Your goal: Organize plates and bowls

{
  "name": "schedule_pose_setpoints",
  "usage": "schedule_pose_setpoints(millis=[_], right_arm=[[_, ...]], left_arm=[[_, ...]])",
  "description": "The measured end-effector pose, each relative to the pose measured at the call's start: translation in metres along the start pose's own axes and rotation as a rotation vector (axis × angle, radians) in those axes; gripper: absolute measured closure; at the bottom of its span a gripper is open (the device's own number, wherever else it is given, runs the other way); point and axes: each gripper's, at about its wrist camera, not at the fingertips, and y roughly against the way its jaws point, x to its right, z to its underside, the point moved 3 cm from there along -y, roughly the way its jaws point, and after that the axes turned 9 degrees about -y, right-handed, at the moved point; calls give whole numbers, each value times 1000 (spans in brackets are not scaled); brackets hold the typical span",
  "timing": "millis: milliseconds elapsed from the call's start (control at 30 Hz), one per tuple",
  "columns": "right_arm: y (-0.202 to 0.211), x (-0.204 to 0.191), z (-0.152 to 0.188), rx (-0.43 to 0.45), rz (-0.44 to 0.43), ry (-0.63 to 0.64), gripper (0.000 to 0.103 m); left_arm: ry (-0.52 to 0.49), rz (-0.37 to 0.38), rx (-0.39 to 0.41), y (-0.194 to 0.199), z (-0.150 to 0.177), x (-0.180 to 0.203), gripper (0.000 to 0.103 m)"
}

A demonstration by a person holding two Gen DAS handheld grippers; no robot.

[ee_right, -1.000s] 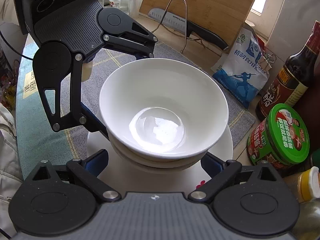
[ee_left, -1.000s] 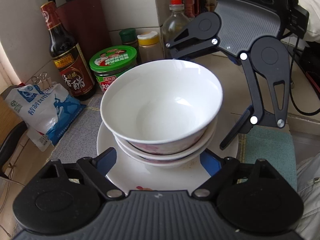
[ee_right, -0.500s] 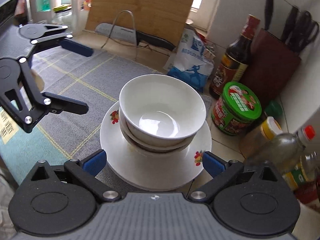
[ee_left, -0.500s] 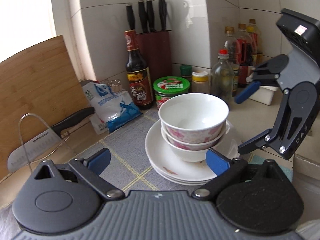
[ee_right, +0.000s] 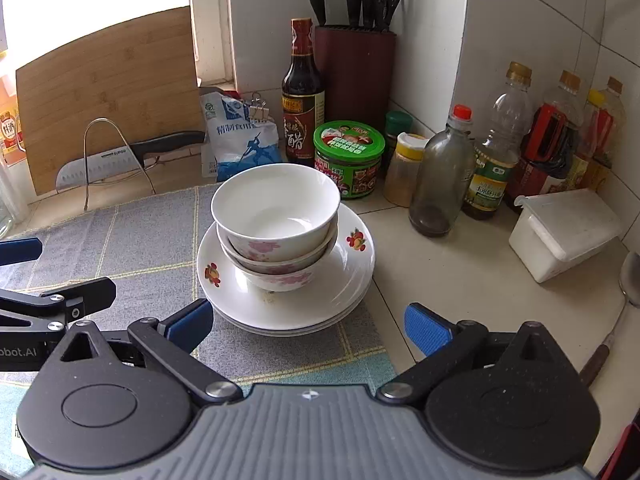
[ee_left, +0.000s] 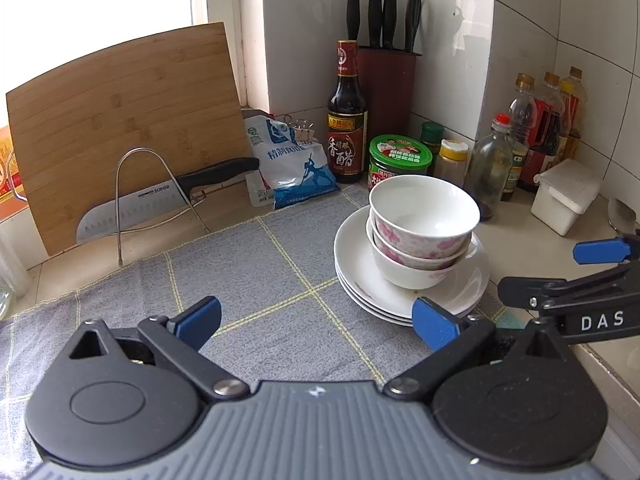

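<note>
Nested white bowls with pink flowers (ee_left: 424,232) (ee_right: 276,224) sit on a stack of white plates (ee_left: 356,276) (ee_right: 352,276) at the edge of a grey checked mat (ee_left: 256,280) (ee_right: 132,248). My left gripper (ee_left: 316,320) is open and empty, low over the mat, left of and in front of the stack. My right gripper (ee_right: 308,324) is open and empty, in front of the stack, apart from it. Each gripper shows at the side of the other's view.
Behind the stack stand a green-lidded jar (ee_right: 349,160), a dark vinegar bottle (ee_left: 346,120), a knife block (ee_left: 386,92), several oil and spice bottles (ee_right: 496,160) and a salt bag (ee_left: 290,164). A cutting board (ee_left: 120,120) and cleaver (ee_left: 132,208) lean at left. A white box (ee_right: 564,232) and spoon (ee_right: 630,280) lie right.
Both grippers have pulled back and away from the stack, which looks smaller and farther now. The bowls and plates have stayed in place.
</note>
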Motion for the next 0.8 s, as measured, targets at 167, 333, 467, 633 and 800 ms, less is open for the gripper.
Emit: schedule_pose_setpoints(millis=[167, 333, 467, 633, 800], right_arm=[[21, -3, -1, 51, 19, -4, 0], [29, -7, -5, 76, 17, -6, 0], [30, -9, -6, 82, 13, -6, 0], [30, -12, -7, 84, 4, -2, 0], [30, -12, -7, 84, 3, -6, 0]], left_arm=[[6, -8, 6, 9, -1, 0, 2], [14, -30, 18, 13, -3, -1, 2], [22, -34, 19, 14, -3, -2, 2], [30, -44, 19, 14, -4, -4, 2], [26, -46, 23, 14, -6, -4, 2]])
